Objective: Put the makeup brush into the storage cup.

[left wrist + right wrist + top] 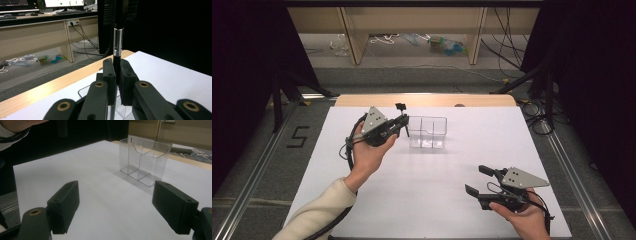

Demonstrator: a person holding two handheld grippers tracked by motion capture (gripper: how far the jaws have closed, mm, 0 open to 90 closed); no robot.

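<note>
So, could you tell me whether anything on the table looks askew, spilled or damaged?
Nothing stands out. The clear divided container stands upright and intact on the white table. The left gripper holds a black pen beside it; the right gripper is open.

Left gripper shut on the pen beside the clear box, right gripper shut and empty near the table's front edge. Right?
Not quite: the right gripper is open, jaws wide apart in the right gripper view. The rest holds: left gripper shut on the pen beside the clear box.

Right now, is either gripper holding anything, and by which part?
The left gripper is shut on an upright black pen, pinched low on its barrel, below the silver band. The right gripper is open, holding nothing.
</note>
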